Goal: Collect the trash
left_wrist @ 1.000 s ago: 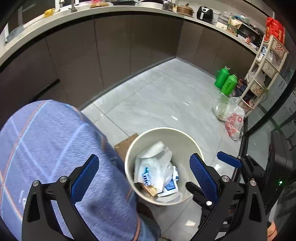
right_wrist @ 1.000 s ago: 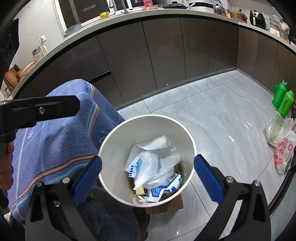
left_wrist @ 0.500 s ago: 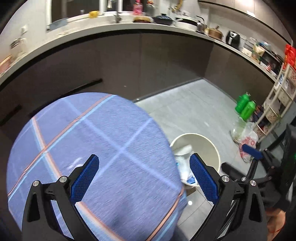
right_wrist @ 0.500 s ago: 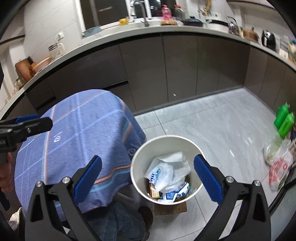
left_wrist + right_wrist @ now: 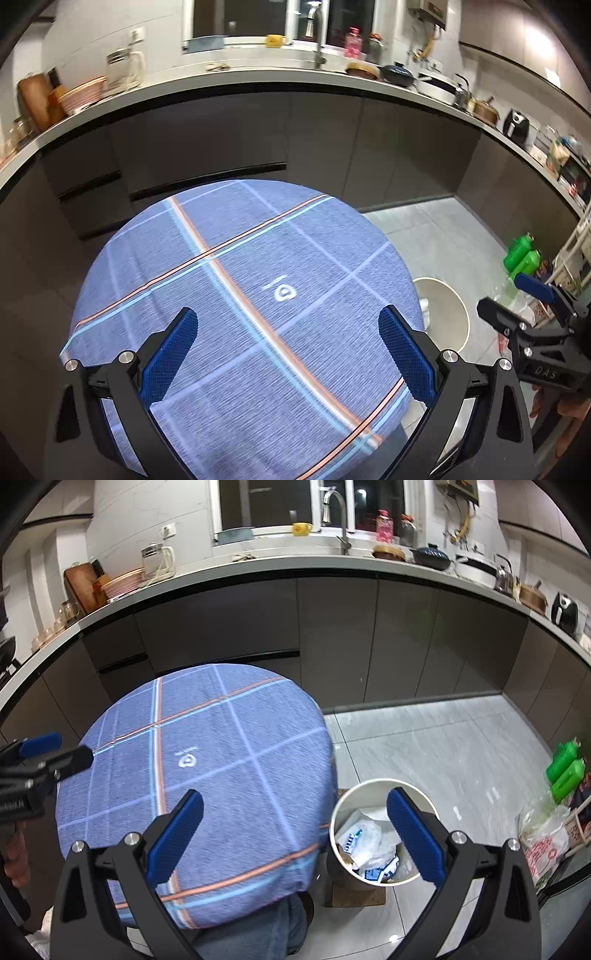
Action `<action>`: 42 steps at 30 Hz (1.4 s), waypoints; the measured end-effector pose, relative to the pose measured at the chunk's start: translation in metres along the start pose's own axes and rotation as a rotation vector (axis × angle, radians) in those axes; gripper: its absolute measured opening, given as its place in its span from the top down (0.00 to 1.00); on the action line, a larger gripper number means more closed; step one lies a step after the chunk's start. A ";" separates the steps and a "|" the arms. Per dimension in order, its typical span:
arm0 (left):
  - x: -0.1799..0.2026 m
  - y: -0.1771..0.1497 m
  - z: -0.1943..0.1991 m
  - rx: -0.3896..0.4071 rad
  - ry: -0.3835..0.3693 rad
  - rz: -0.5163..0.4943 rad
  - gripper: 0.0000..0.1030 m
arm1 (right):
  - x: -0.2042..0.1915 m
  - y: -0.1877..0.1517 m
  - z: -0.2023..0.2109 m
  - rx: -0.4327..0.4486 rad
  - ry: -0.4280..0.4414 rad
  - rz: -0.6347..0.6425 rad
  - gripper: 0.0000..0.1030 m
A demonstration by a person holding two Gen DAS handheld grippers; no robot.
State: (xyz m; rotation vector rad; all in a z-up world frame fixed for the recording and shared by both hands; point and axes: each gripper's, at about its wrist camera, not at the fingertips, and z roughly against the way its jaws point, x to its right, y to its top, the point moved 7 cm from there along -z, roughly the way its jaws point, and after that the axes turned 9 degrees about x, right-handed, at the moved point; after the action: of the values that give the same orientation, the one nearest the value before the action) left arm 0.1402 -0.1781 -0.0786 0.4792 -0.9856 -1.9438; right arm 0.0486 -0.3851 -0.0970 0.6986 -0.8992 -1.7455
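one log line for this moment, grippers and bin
left gripper: open, empty | right gripper: open, empty | round white trash bin: on floor, holds wrappers | blue plaid shirt: fills foreground

A home kitchen: a long pale countertop (image 5: pixel 258 566) runs above dark handleless cabinets (image 5: pixel 332 638), with a sink faucet (image 5: pixel 338 513) under the window, stacked plates (image 5: pixel 123 581), a dark lidded pot (image 5: pixel 432 557), a kettle (image 5: pixel 504 576) (beside an air fryer (image 5: pixel 565 613)) and a grey tiled floor (image 5: pixel 443 746).
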 end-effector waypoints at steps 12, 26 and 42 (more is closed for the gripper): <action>-0.053 -0.009 0.045 0.052 0.095 0.064 0.08 | -0.074 0.021 0.019 0.043 0.040 0.079 0.03; -0.077 -0.012 0.079 0.093 0.173 0.094 0.08 | -0.100 0.036 0.040 0.091 0.076 0.109 0.03; -0.073 -0.013 0.079 0.092 0.165 0.097 0.08 | -0.099 0.037 0.042 0.096 0.074 0.103 0.03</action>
State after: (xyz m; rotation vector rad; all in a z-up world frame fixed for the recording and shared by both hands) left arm 0.1212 -0.0767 -0.0442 0.6224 -0.9762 -1.7492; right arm 0.0667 -0.2889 -0.0387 0.7610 -0.9566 -1.5838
